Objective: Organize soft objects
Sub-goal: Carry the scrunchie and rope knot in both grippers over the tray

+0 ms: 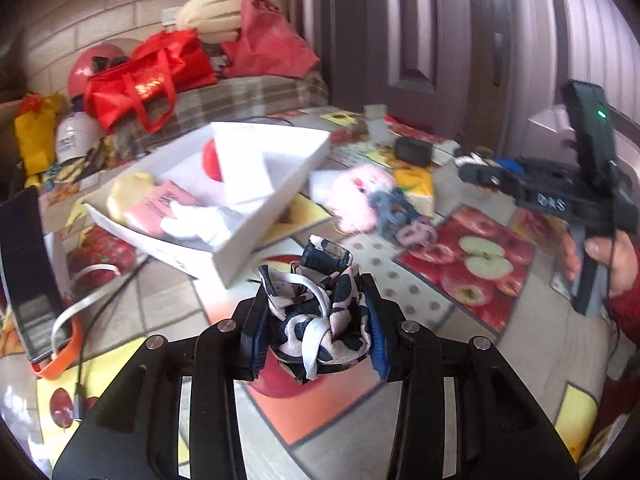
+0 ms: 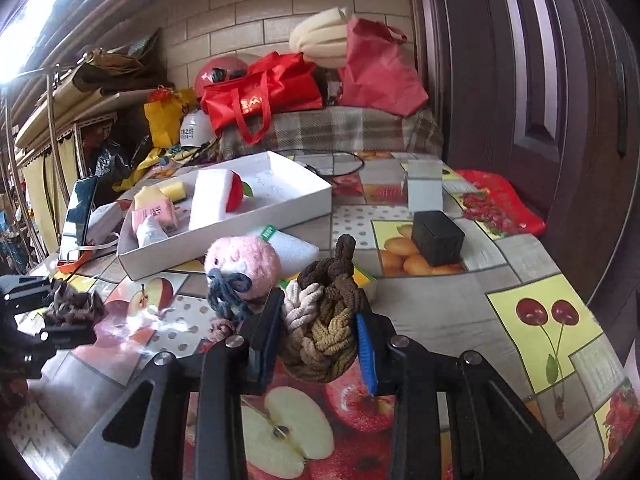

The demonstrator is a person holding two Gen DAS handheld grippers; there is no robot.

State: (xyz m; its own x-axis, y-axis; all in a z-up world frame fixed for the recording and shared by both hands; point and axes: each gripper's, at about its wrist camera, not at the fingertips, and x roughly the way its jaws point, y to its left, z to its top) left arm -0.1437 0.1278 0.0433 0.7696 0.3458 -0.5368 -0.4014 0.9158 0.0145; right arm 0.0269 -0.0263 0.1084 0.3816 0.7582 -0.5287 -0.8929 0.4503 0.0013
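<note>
Currently both tongs are clamped on loads: left tongs (image 1: 316, 320) on a patterned scrunchie (image 1: 320, 312), right tongs (image 2: 320, 340) on a braided scrunchie (image 2: 324, 320); the white tray (image 1: 240, 248) lies far-left, nearer my left.

One white tray (image 2: 304, 204), two red bags (image 2: 260, 92), one pink plush (image 2: 244, 264).

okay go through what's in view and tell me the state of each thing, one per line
left gripper: shut on patterned scrunchie
right gripper: shut on braided scrunchie
white tray: open, partly filled
pink plush: lying on table, outside tray
phone: propped up, screen dark
</note>
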